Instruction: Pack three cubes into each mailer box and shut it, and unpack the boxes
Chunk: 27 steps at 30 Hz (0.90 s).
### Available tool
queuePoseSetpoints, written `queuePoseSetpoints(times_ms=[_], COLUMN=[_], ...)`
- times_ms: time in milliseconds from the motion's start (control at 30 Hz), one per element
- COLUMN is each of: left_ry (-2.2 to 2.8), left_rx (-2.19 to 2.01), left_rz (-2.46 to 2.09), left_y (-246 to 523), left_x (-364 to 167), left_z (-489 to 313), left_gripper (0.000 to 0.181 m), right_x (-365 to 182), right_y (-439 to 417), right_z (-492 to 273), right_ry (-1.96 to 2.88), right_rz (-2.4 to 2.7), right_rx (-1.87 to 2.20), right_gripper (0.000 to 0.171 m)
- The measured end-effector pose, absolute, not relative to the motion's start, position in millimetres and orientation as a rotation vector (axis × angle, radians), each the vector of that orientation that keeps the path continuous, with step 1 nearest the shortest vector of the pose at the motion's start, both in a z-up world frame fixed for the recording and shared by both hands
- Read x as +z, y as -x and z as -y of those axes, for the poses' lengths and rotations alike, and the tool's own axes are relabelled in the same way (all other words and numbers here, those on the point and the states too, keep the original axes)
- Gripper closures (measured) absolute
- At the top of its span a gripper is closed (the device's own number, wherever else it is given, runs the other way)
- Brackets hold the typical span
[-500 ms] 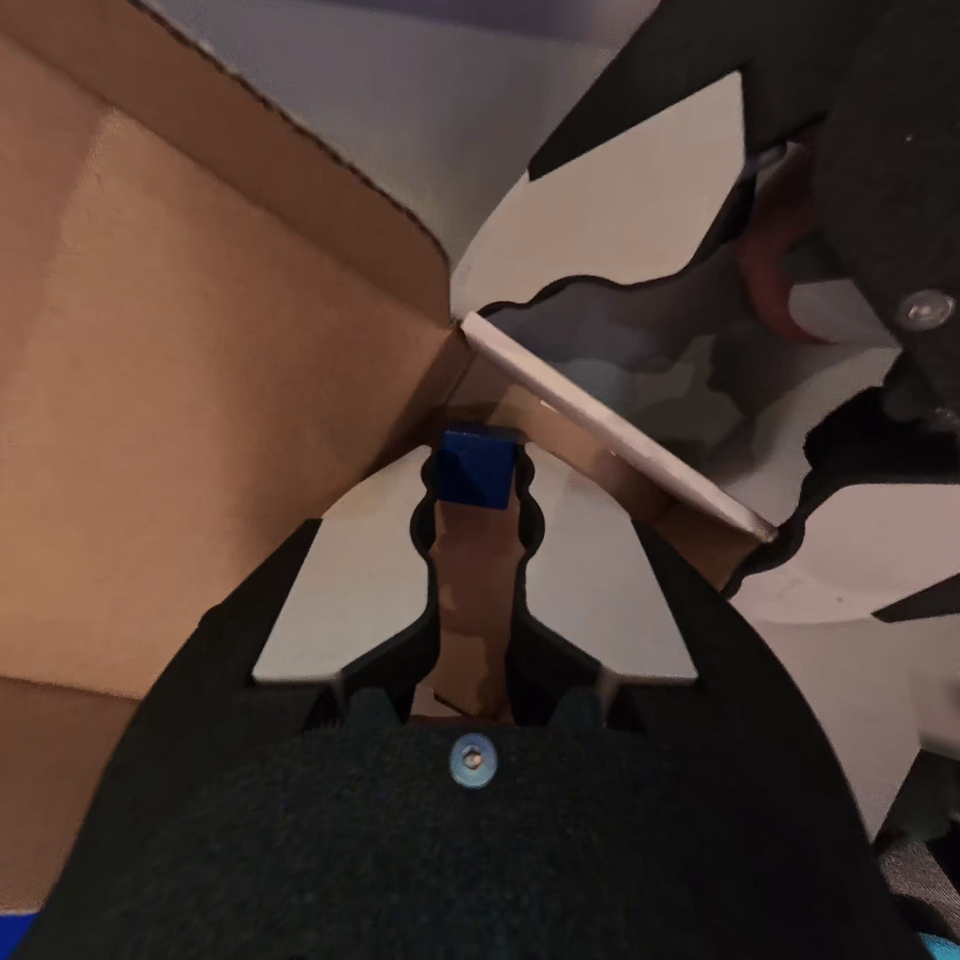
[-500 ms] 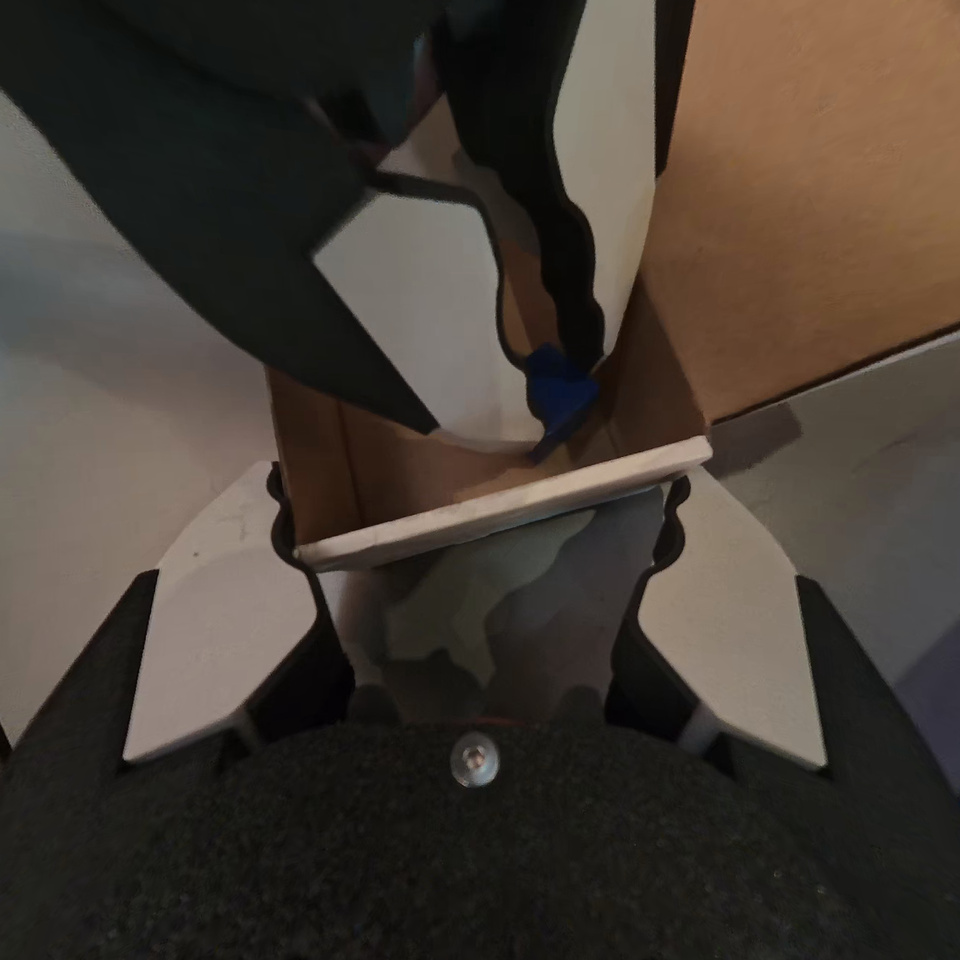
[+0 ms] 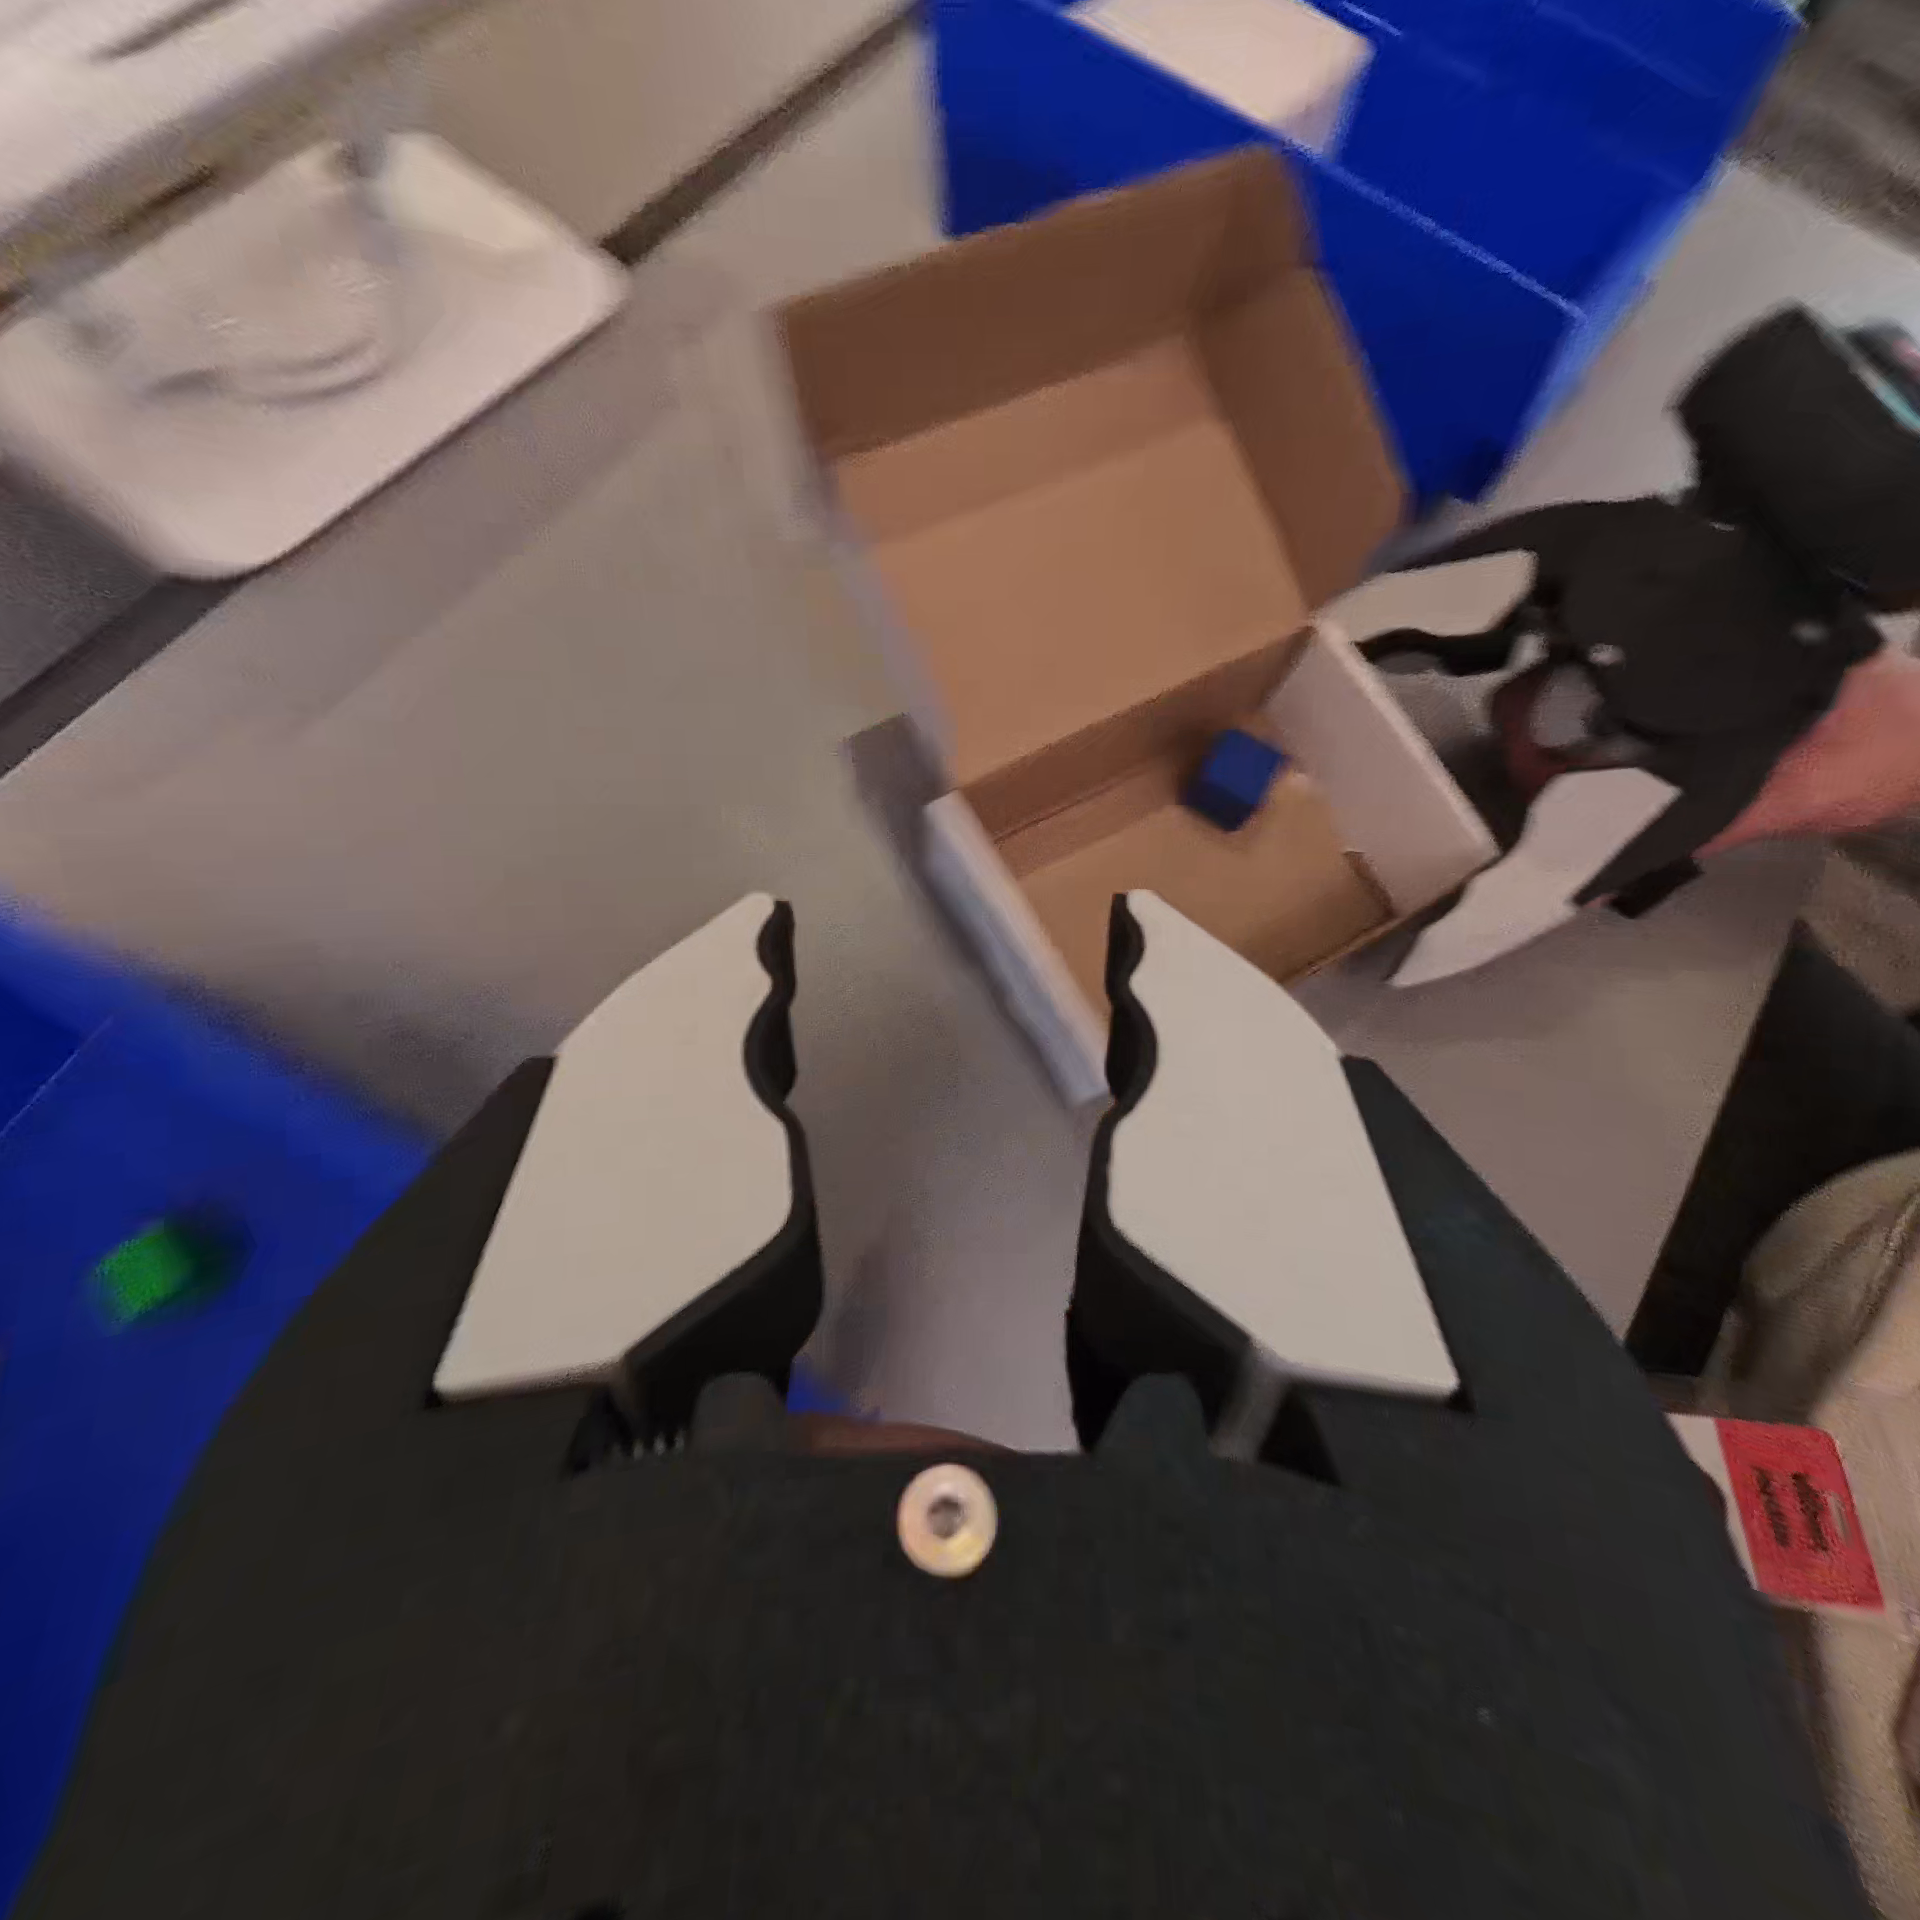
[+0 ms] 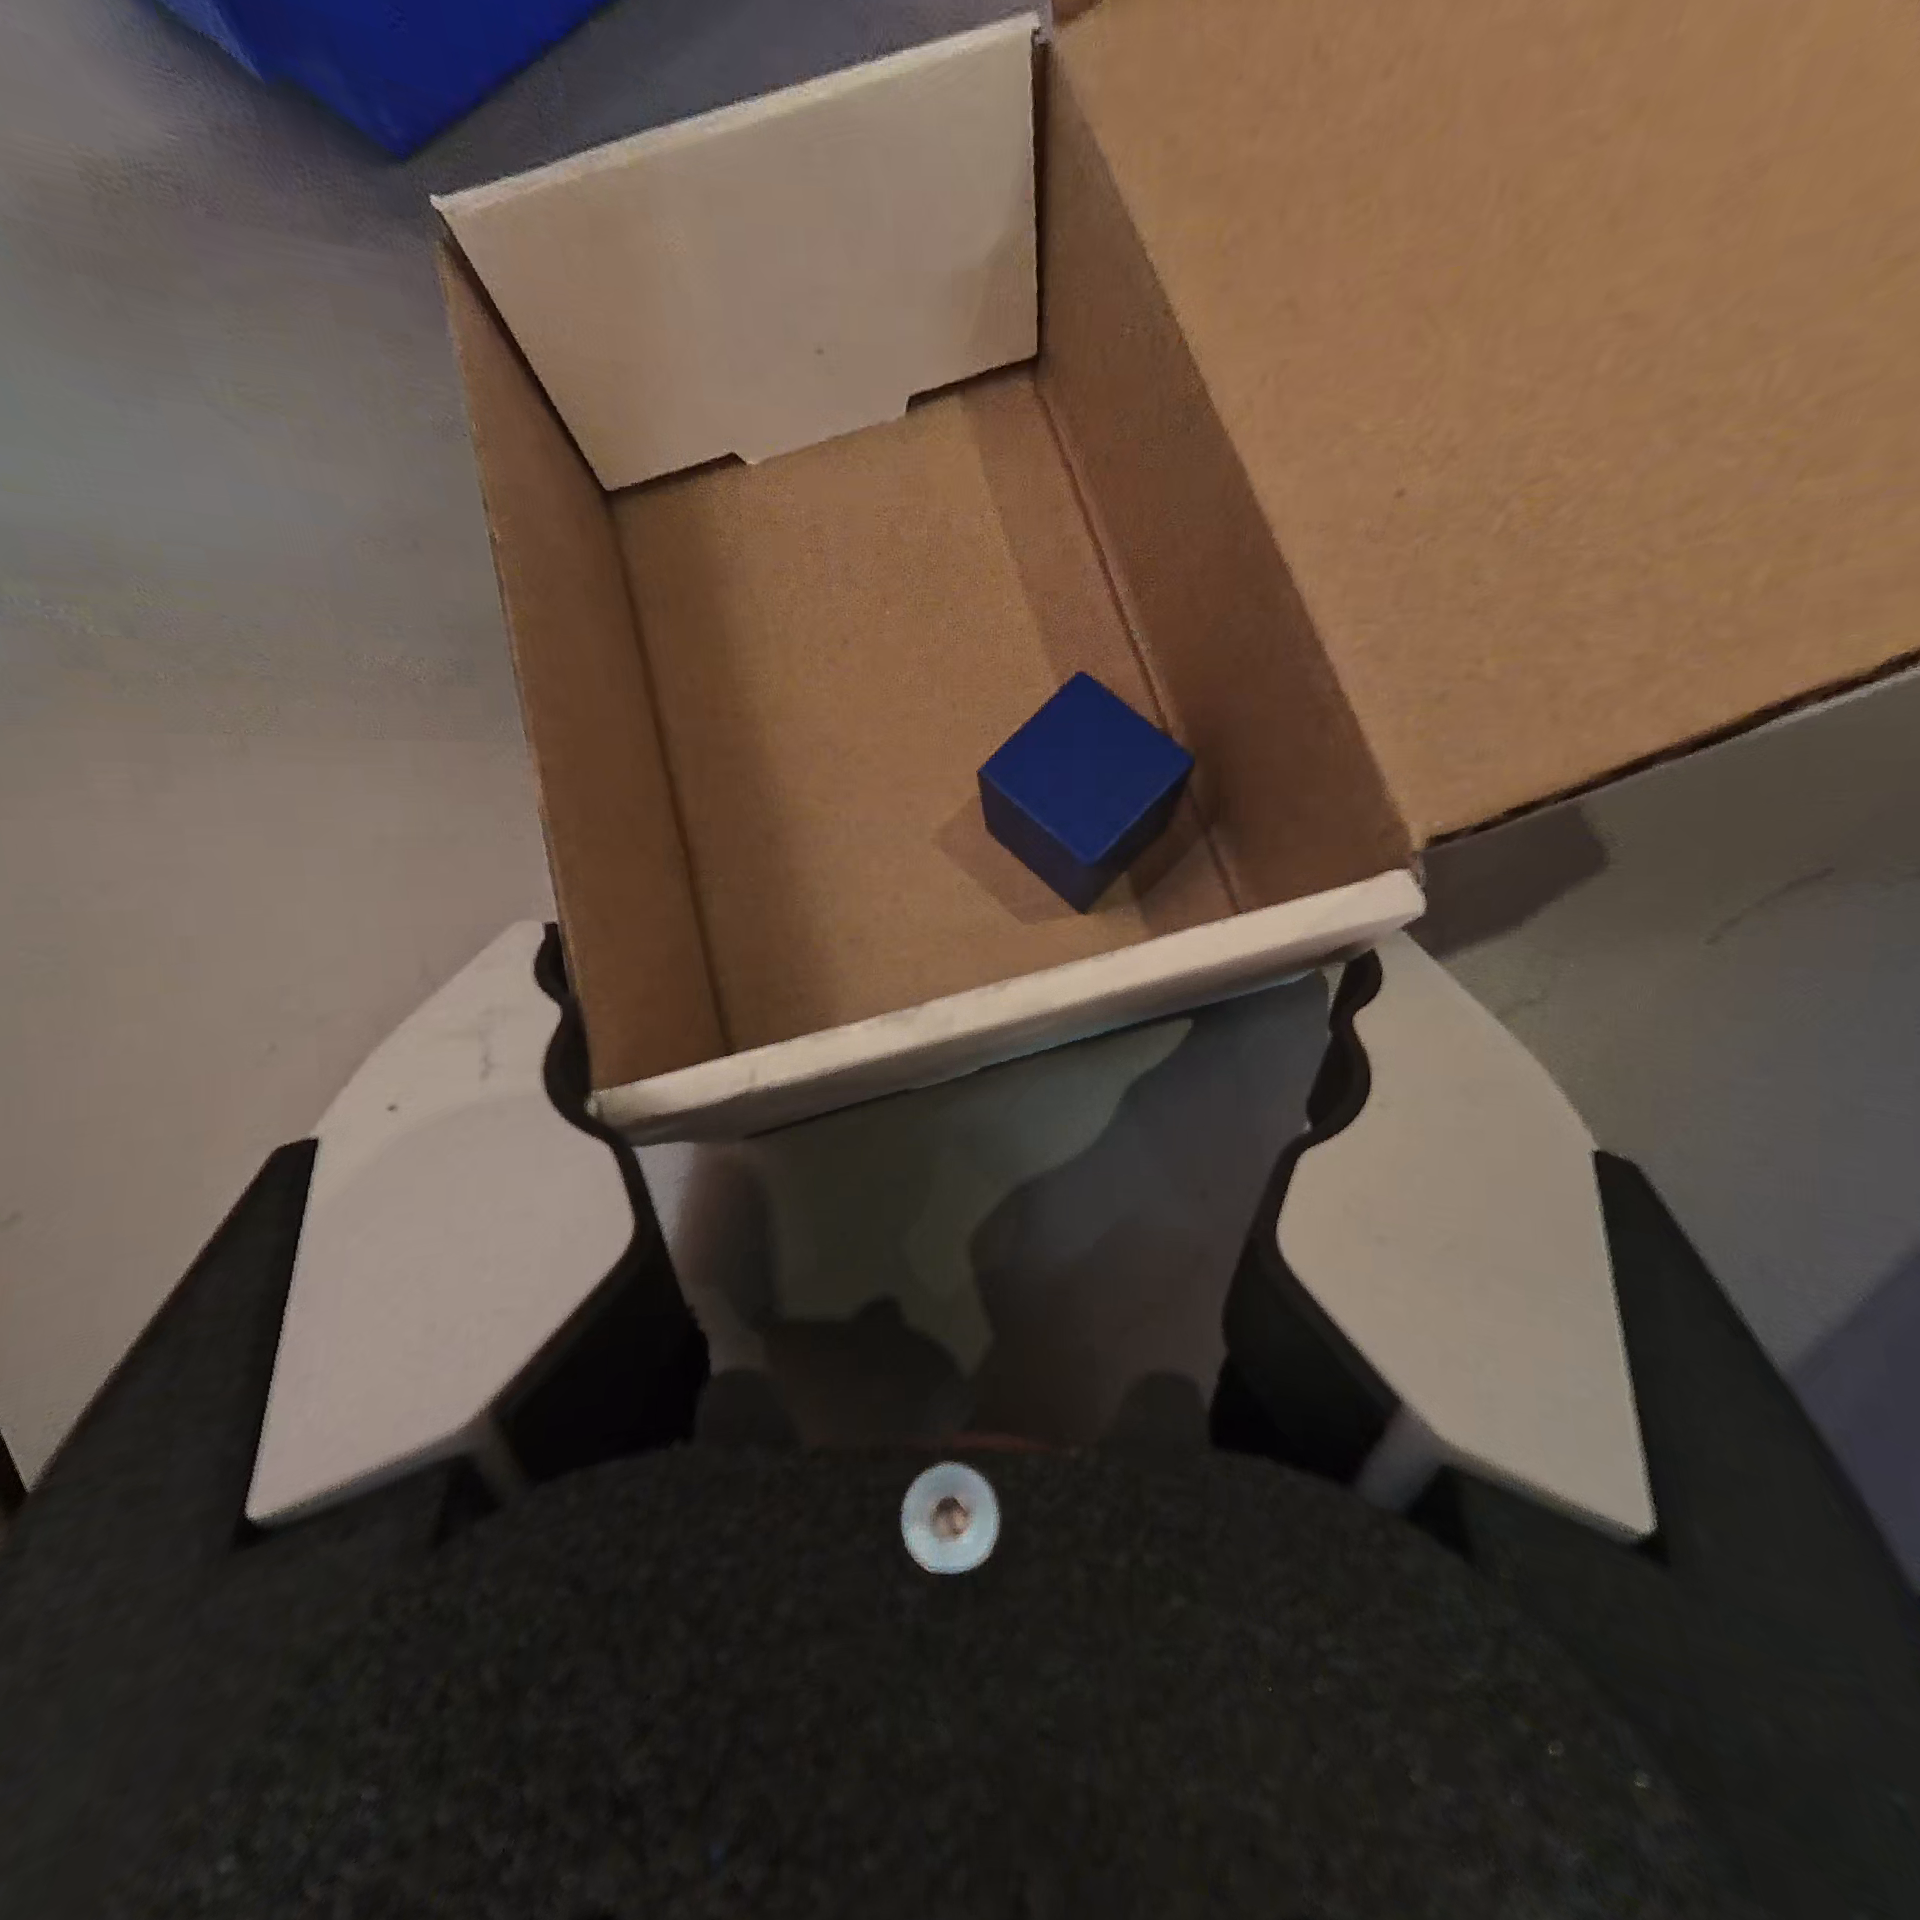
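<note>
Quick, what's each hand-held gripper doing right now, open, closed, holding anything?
Left hand-held gripper: open, empty.
Right hand-held gripper: open, straddling the mailer box near wall, not gripping.

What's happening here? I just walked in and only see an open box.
A person is packing cubes into a mailer box using two handheld grippers. One blue cube lies on the box floor near the lid side; the lid stands open. The right gripper is open, its fingers straddling the box's near wall. The left gripper is open and empty, held away from the box, with a green cube in a blue bin to its left. Only one of three cubes is in.
</note>
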<state>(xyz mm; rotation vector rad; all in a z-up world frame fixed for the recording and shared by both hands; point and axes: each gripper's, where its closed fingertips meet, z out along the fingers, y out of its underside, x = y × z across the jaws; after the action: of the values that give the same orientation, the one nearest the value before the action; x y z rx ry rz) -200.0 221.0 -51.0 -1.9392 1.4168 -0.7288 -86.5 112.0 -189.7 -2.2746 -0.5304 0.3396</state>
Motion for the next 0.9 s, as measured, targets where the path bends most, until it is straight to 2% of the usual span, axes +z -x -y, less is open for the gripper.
queuePoseSetpoints(times_ms=[67,200,300,467,600,733,900], left_ry=[2.116,2.399,2.557,2.646,2.681,2.569,2.052], left_rx=[-0.646,-0.24,-0.153,-0.131,-0.065,-0.213,-0.571], left_rz=[-1.282,-1.025,-0.984,-0.947,-0.962,-0.956,-1.302], left_y=[255.3,331.3,337.7,326.5,334.3,330.6,268.1], left_x=[-55.9,-101.8,-140.4,-174.8,-193.7,-155.4,-51.7], left_z=[-265.0,-358.1,-386.3,-409.2,-415.6,-409.2,-331.3], left_gripper=[0.111,0.125,0.124,0.122,0.141,0.159,0.16], right_x=[-189.7,-189.6,-189.7,-189.7,-189.7,-189.8,-189.8], right_y=[86.7,87.3,87.4,87.4,87.3,87.1,87.3], right_z=[-112.1,-112.3,-112.3,-112.2,-112.1,-111.6,-111.6], right_ry=[2.274,2.274,2.274,2.273,2.273,2.273,2.273], right_rz=[0.532,0.539,0.539,0.54,0.539,0.537,0.538], right_rx=[0.341,0.35,0.348,0.343,0.343,0.341,0.342], right_gripper=[0.038,0.038,0.038,0.038,0.038,0.038,0.038])
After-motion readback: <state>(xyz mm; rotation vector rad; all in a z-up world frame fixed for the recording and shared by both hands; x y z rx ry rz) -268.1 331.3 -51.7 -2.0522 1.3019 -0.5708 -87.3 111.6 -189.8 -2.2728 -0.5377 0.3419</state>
